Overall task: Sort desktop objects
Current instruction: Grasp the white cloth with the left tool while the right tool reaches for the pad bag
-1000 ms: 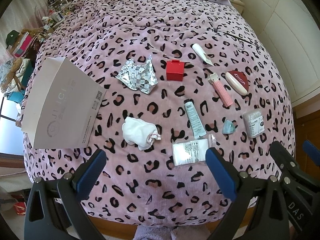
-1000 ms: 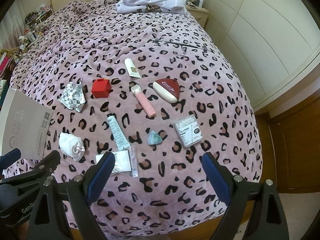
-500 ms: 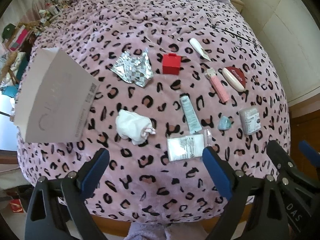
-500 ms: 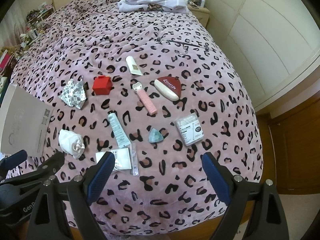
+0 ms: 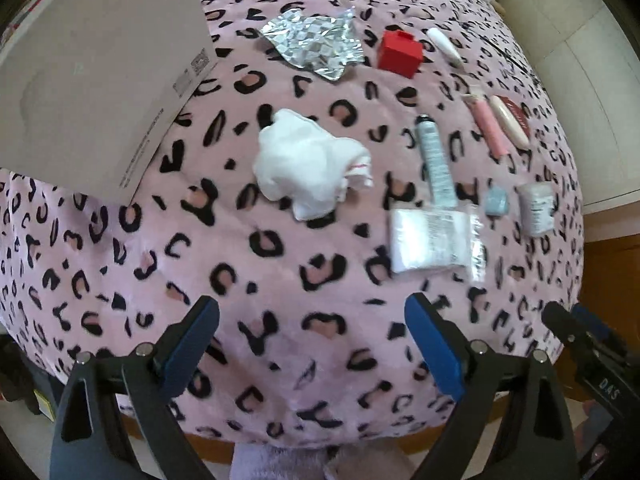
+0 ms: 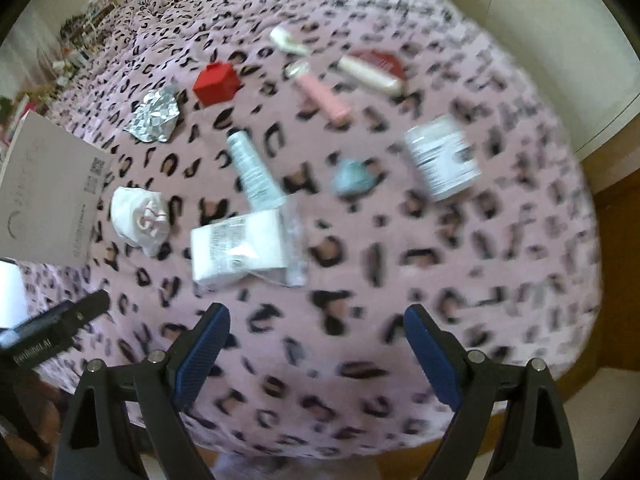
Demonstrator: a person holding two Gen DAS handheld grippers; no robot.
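Your left gripper [image 5: 312, 344] and right gripper [image 6: 316, 344] are both spread wide; the crumpled white cloth [image 5: 312, 168] lies on the bed [image 5: 280, 280].

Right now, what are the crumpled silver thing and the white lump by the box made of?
Crumpled silver sheet: looks like metallized foil or film, with mirror glints and sharp creases. White lump: probably soft cloth or tissue, matte with rounded folds and a thin red line at one edge.

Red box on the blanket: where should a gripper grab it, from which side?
Take the red box across its two flat side walls, coming down from above. It sits upright and apart from the crumpled foil and white tube, so both sides look free. Avoid the small top tab; it looks too small to hold.
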